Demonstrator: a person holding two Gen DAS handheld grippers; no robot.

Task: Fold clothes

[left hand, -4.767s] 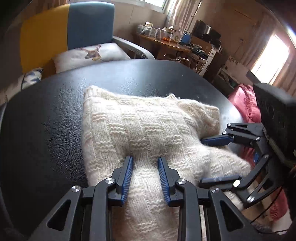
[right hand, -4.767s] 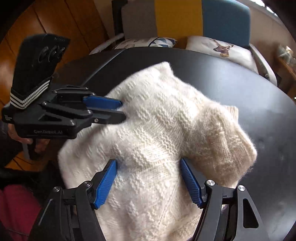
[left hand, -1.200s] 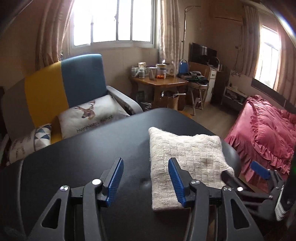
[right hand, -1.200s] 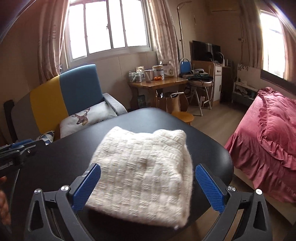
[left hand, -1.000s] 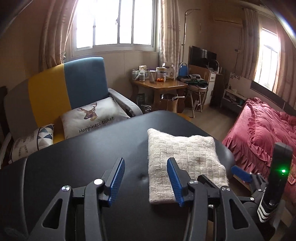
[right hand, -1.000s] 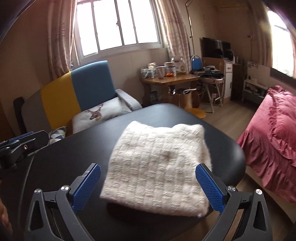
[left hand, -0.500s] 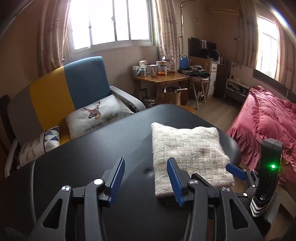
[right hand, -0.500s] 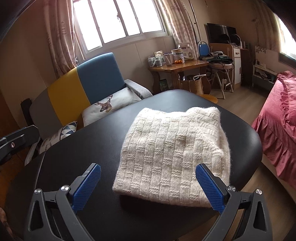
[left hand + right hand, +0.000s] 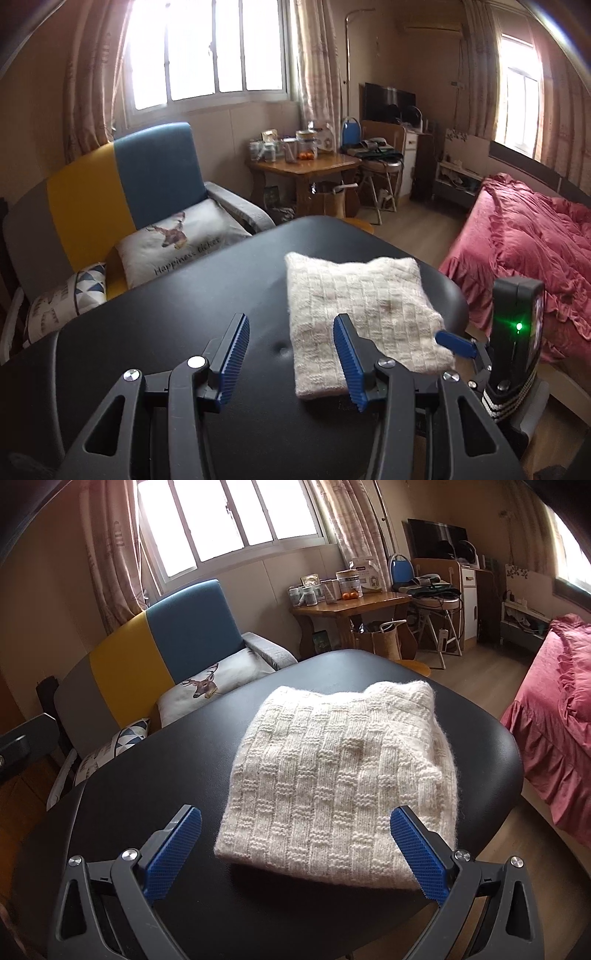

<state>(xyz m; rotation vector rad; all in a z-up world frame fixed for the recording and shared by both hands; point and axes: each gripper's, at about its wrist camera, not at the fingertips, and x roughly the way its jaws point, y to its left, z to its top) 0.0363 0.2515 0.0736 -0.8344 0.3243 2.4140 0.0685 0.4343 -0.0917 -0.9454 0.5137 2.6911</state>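
the left gripper [image 9: 290, 354] and right gripper [image 9: 295, 853] both hang spread wide above the near edge of the black table [image 9: 147, 775], holding nothing. just beyond them the cream sweater [image 9: 332, 775] lies folded into a flat packet on the table's right side, its right edge close to the table rim. a careless nudge there could likely slide it off toward the red bed [image 9: 554, 701]. its long axis seems to run from near to far, the softer rounded end pointing toward the window
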